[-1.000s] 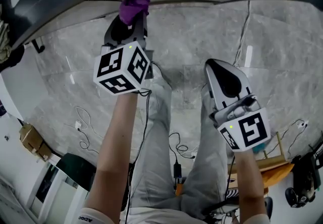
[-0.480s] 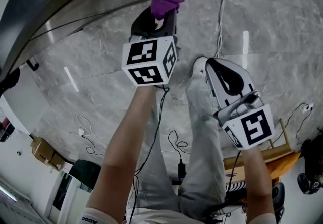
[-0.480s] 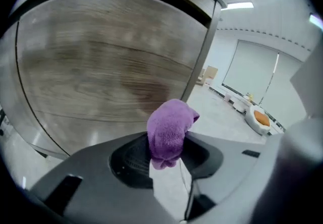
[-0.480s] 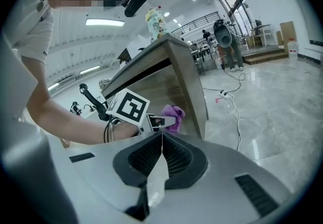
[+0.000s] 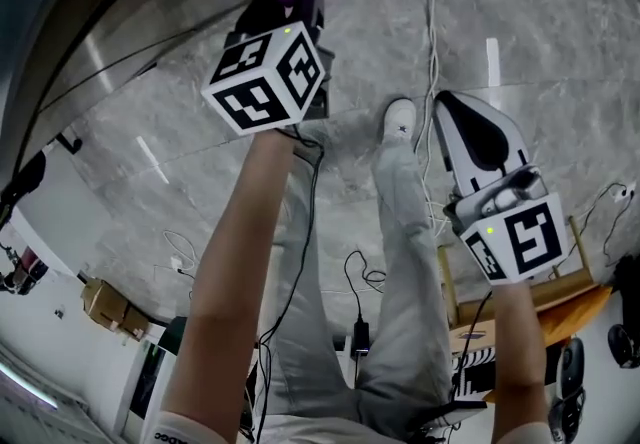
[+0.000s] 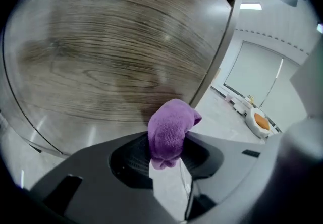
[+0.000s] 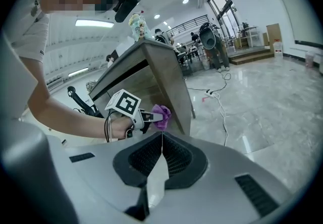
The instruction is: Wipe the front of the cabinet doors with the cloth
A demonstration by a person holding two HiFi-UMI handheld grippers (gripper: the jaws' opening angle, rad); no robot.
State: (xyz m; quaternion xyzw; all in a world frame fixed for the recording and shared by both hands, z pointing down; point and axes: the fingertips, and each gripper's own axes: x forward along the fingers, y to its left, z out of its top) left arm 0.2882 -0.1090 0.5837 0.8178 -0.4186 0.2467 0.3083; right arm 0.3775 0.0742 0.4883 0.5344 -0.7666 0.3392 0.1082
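Left tongs [image 6: 167, 148] tight on purple cloth [image 6: 170, 126] by edge of cabinet door [image 6: 111, 56]; right tongs [image 7: 162, 137] together.

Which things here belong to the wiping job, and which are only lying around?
For the job:
- purple cloth, clamped in the left gripper
- wooden cabinet door, right in front of the cloth

Lying about or idle:
- white cable on the floor
- cardboard box
- right gripper, shut on nothing, away from the cabinet

Purple cloth [image 6: 170, 132] in claw [image 6: 166, 155], near cabinet door [image 6: 116, 56]
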